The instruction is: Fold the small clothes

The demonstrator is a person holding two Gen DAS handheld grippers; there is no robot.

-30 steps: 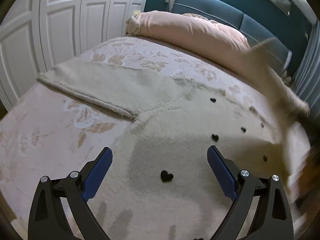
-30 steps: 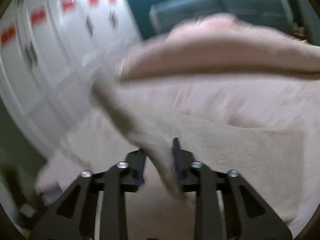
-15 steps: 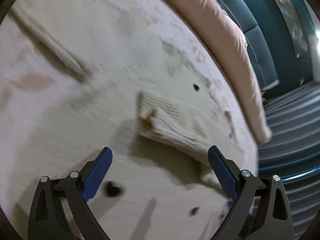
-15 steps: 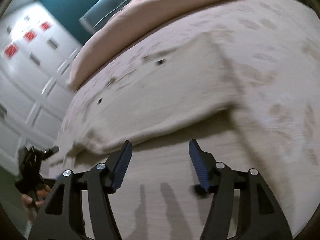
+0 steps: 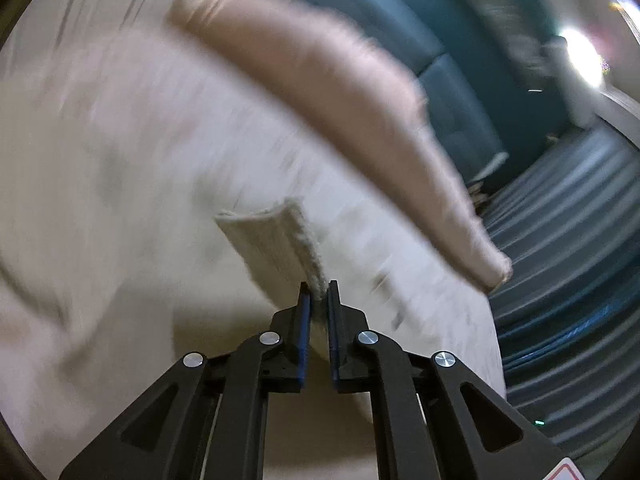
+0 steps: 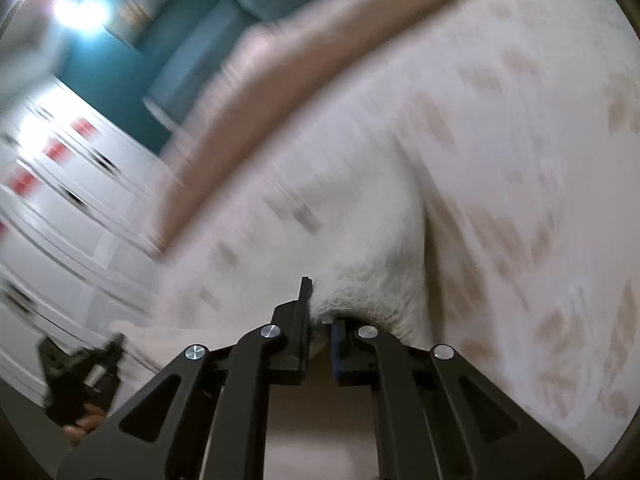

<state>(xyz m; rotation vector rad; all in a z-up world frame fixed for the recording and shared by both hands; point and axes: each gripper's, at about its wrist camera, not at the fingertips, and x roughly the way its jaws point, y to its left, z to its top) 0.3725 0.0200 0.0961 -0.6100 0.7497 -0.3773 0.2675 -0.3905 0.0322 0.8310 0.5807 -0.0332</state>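
A cream fuzzy garment (image 5: 276, 240) with small dark hearts lies on the bed. In the left wrist view its ribbed cuff stands up between the blue pads, and my left gripper (image 5: 318, 292) is shut on that cuff. In the right wrist view a fluffy edge of the same garment (image 6: 372, 292) bunches over the fingers. My right gripper (image 6: 322, 304) is shut on it, and the fabric hides its right fingertip. Both views are blurred by motion.
The bed cover (image 5: 100, 160) is pale with a tan flower print. A long pink pillow (image 5: 340, 92) lies against the teal headboard (image 5: 460, 92). White wardrobe doors (image 6: 60, 200) stand on the left. A hand (image 6: 86, 420) shows low at the left.
The left gripper went from wide open above the garment to shut on its ribbed cuff. The right gripper let go of a sleeve, opened, swung across the bed and shut on a fluffy edge.
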